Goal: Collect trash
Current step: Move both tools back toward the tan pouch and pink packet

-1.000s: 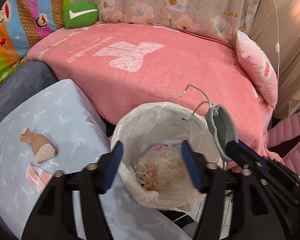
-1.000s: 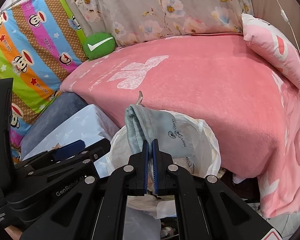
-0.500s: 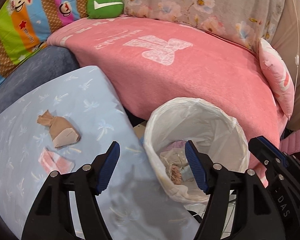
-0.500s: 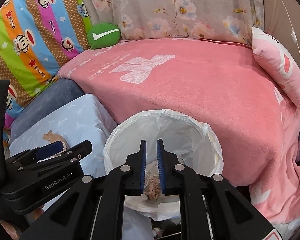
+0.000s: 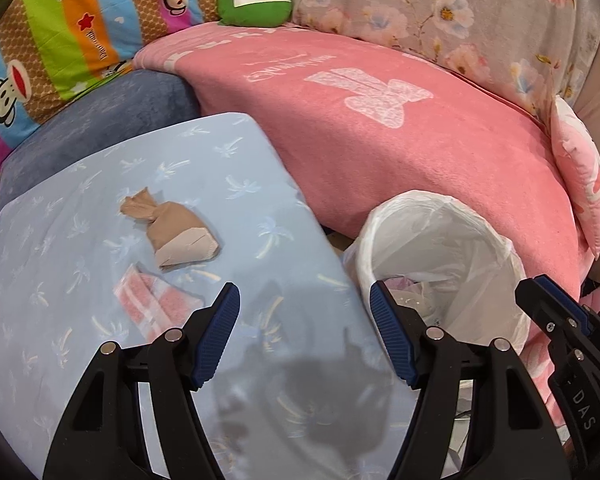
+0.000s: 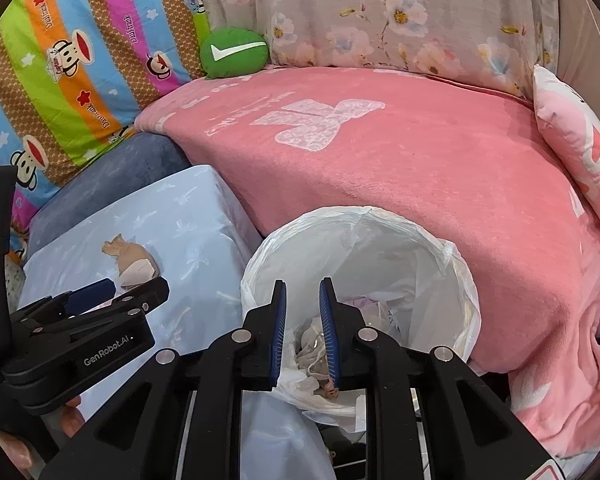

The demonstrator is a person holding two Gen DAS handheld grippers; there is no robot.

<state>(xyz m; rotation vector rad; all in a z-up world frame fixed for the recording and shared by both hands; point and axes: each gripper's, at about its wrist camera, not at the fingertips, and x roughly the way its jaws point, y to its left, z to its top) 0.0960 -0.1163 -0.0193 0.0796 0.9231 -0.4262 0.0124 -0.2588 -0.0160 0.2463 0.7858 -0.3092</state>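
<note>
Looking halfway done: bin (image 6: 456,264) lower right already holds scraps. Brown wrapper (image 5: 178,236) and pink packet (image 5: 156,308) remain center-left; left gripper (image 5: 304,338) spread wide and empty, right gripper (image 6: 303,332) parted, holding nothing.

A pink blanket (image 6: 420,168) with a pale bow print covers the bed, and a grey floral cloth (image 6: 380,12) hangs behind it. A striped monkey-print quilt (image 6: 60,60) stands at the left beside a round green cushion (image 6: 234,52), with a pink pillow (image 6: 576,136) at the right. In front, a pale blue palm-print cover (image 5: 100,272) lies over a dark blue cushion (image 5: 100,120), in soft, even light.
</note>
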